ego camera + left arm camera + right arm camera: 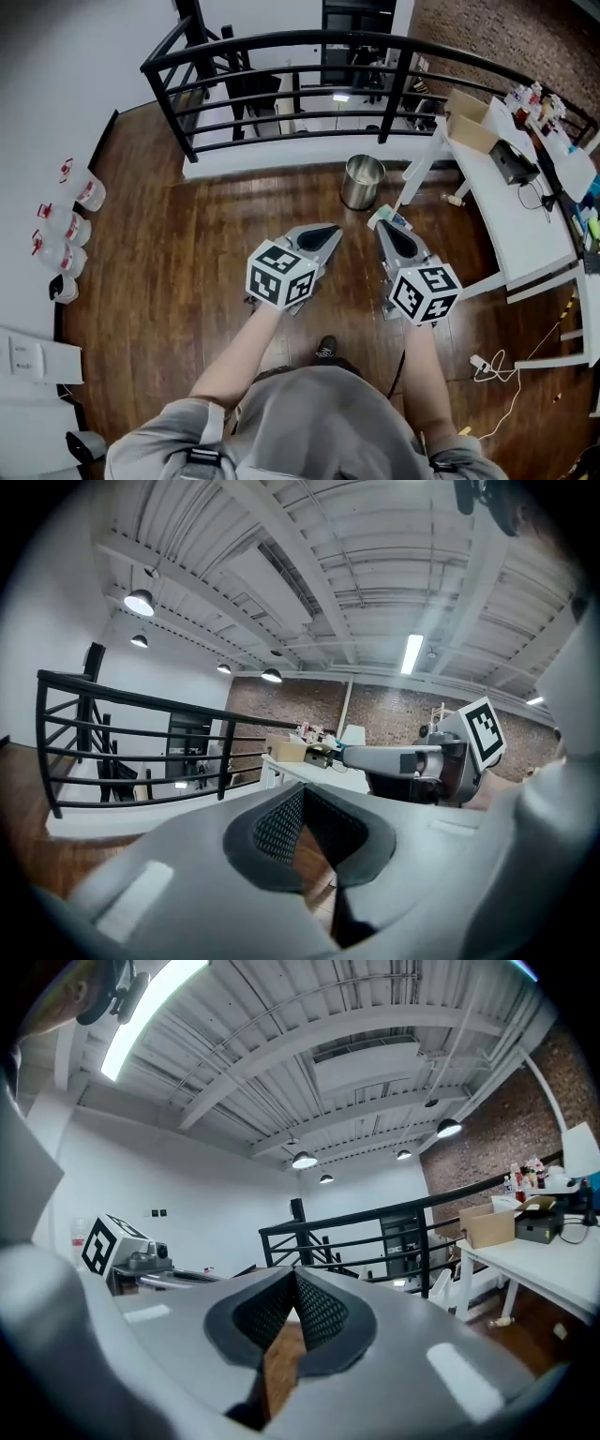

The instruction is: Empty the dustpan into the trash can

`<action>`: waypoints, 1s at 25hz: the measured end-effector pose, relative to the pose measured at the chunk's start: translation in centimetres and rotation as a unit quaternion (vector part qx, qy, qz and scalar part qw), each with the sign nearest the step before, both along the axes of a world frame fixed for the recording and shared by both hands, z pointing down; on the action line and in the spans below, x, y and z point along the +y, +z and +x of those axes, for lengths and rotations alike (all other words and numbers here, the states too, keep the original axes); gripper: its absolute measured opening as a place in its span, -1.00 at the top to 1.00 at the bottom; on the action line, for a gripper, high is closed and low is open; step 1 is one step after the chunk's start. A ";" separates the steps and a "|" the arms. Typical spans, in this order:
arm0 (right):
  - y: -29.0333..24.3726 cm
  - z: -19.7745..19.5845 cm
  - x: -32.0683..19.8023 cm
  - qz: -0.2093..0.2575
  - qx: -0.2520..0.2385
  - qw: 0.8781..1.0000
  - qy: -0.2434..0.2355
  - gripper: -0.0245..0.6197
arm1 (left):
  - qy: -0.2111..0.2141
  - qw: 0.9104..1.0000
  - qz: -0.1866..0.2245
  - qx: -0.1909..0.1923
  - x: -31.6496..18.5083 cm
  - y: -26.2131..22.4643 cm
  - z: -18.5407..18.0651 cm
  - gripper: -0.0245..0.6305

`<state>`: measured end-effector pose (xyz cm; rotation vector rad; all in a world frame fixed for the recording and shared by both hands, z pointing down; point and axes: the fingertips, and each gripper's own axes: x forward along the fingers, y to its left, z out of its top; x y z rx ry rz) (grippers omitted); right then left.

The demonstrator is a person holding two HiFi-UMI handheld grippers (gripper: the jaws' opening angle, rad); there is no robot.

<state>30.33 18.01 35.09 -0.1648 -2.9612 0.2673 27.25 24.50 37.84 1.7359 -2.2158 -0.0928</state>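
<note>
Your left claw and right claw are both pressed together and empty; step forward carelessly and you could kick over the trash can, upper centre.

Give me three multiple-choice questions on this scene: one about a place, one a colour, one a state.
1. Where does the metal trash can stand? A on a shelf; B on the wood floor near the railing; C on a chair.
2. What colour is the railing? A black; B white; C red.
3. How are the left gripper and right gripper? A both open; B both shut, empty; C both gripping cloth.
Answers: 1 B, floorboards surround it; 2 A, its bars are black; 3 B, tips meet, nothing between.
</note>
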 end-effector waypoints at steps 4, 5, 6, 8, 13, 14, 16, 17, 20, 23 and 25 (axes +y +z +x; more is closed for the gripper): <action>-0.2 -4.1 -3.0 -0.008 -0.005 1.000 -0.008 0.92 | -0.009 1.000 -0.006 -0.009 -2.7 -0.6 -3.9 0.91; 0.0 -5.0 -3.5 -0.010 -0.005 1.000 -0.009 0.92 | -0.009 1.000 -0.008 -0.010 -3.3 -0.6 -4.8 0.91; 0.2 -5.8 -4.0 -0.011 -0.004 1.000 -0.009 0.92 | -0.010 1.000 -0.010 -0.010 -3.8 -0.4 -5.7 0.91; 0.6 -7.5 -5.0 -0.013 -0.001 1.000 -0.004 0.92 | -0.009 1.000 -0.012 -0.007 -4.7 -0.1 -7.7 0.91; 2.0 -12.5 -7.7 -0.008 0.015 1.000 0.025 0.92 | 0.020 1.000 -0.012 0.002 -7.8 1.2 -13.2 0.91; 2.2 -13.7 -8.4 -0.006 0.017 0.999 0.034 0.92 | 0.029 1.000 -0.011 0.001 -8.5 1.4 -14.5 0.91; 2.3 -16.3 -9.5 0.000 0.020 0.998 0.056 0.92 | 0.051 0.999 -0.009 -0.001 -9.7 1.7 -17.2 0.91; 2.3 -17.7 -9.9 0.002 0.021 0.998 0.067 0.92 | 0.062 0.998 -0.008 0.000 -10.2 1.8 -18.6 0.91; 1.8 -21.7 -11.2 0.007 0.023 0.995 0.101 0.92 | 0.092 0.996 -0.004 0.012 -11.7 2.1 -23.0 0.91; 1.4 -24.8 -12.4 0.009 0.025 0.990 0.135 0.92 | 0.117 0.993 -0.004 0.023 -12.9 2.3 -26.7 0.91; 1.3 -26.6 -12.9 0.008 0.025 0.988 0.154 0.92 | 0.131 0.991 -0.005 0.026 -13.5 2.4 -29.0 0.91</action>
